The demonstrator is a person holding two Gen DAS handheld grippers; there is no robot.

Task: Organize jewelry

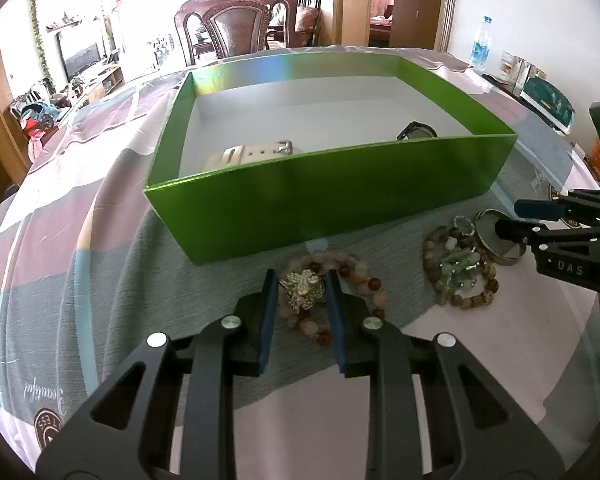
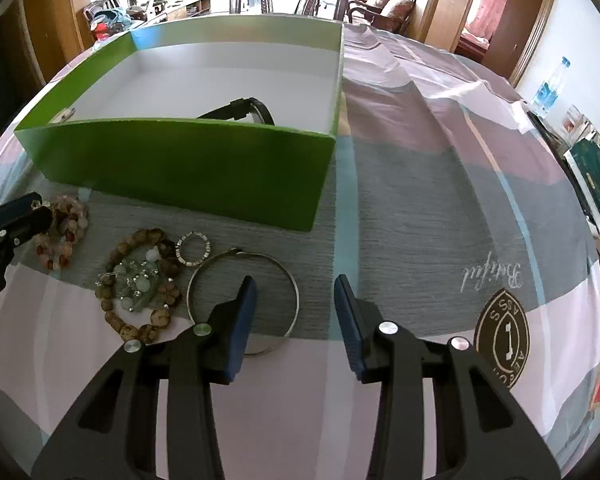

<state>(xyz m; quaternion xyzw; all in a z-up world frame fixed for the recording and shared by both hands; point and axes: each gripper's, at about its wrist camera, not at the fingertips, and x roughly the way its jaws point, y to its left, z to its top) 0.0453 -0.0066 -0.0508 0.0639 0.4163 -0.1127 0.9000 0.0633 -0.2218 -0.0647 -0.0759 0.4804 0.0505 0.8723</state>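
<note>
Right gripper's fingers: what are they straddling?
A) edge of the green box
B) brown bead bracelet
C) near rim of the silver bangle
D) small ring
C: the right gripper has one finger inside the silver bangle and one outside, jaws open, pads clear of the rim.

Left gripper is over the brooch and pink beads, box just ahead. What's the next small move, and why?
Probably close the left gripper a little more on the gold brooch before lifting. Its pads straddle the brooch, which lies on the pink bead bracelet, and a firm grip is not clear. The green box stands right behind it.
</note>
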